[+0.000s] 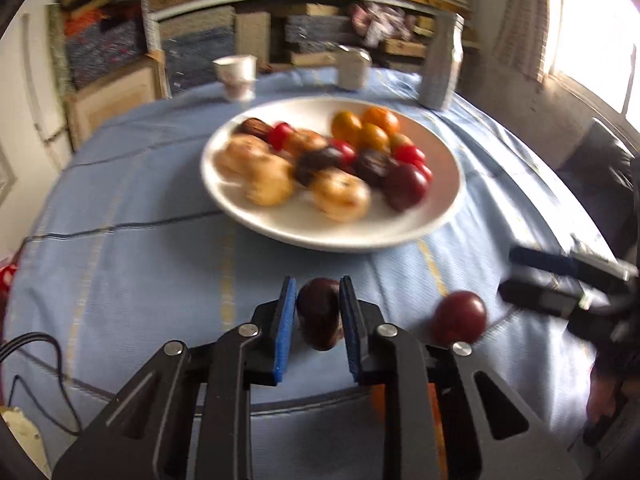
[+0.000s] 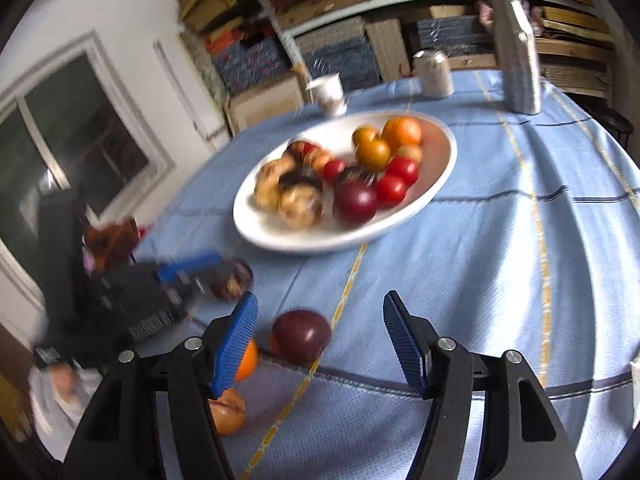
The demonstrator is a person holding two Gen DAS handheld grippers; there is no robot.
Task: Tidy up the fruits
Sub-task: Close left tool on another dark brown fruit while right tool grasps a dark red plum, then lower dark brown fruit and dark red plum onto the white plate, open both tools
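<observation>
- The dark fruit (image 1: 318, 314) sits clamped between the blue pads of the left gripper (image 1: 318, 320), low over the worktop (image 1: 120, 272) and short of the white plate (image 1: 332, 236).
- It is round and glossy, so it could squirt out of the narrow grip on the way to the plate.
- A dark red plum (image 2: 301, 336) lies on the cloth between the half-spread pads of the right gripper (image 2: 316, 344), untouched; closing off-centre could roll it toward the table edge.
- The two grippers work close together and might collide.
- An orange (image 2: 246, 362) and a brownish fruit (image 2: 228, 414) lie beside the right gripper's left finger.
</observation>
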